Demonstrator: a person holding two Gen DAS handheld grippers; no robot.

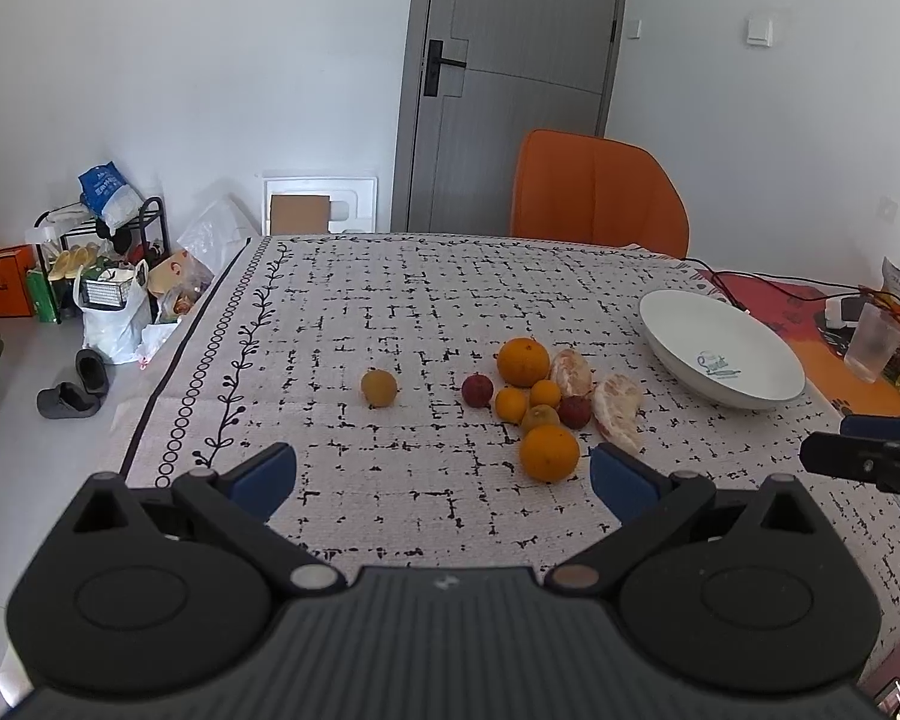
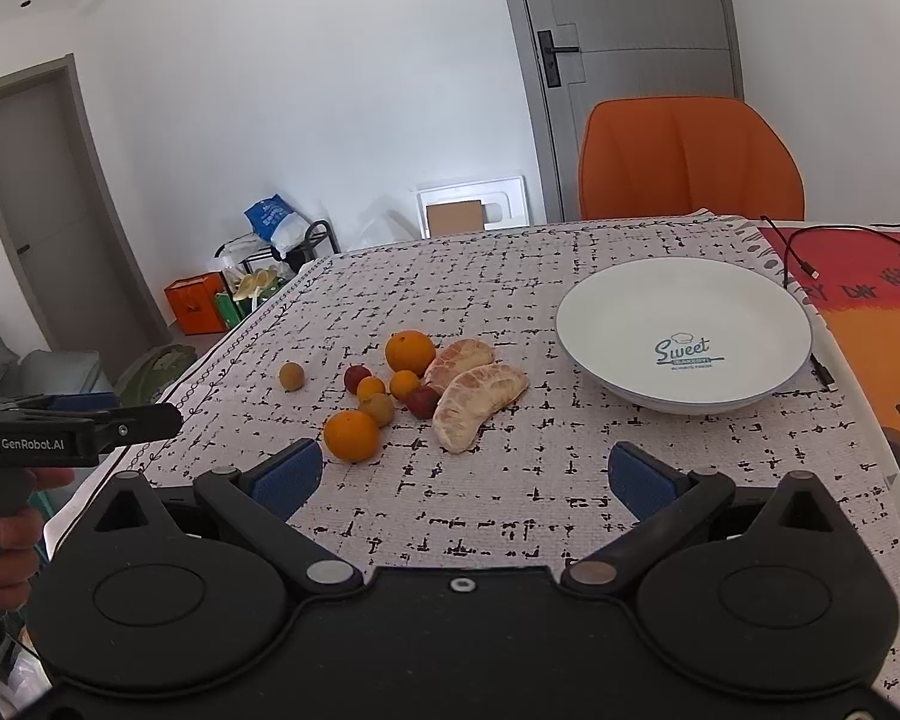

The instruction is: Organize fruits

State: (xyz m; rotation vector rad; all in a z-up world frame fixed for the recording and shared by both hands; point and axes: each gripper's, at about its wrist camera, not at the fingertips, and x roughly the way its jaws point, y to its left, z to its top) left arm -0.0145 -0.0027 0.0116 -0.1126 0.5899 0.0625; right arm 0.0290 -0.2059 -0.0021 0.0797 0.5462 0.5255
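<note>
Lying clustered on tablecloth (image 2: 510, 480): oranges (image 2: 351, 435), peeled segments (image 2: 477, 399), small red fruits (image 2: 423, 402).

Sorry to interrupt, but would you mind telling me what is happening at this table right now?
A person holds a pair of tongs in each hand above a cloth-covered table to organize fruits. Both the left tongs and the right tongs are open and hold nothing. The fruit sits loose on the cloth: oranges such as the nearest orange, small red fruits, one small fruit off by itself and two peeled citrus pieces. The white bowl on the right has nothing in it.
</note>
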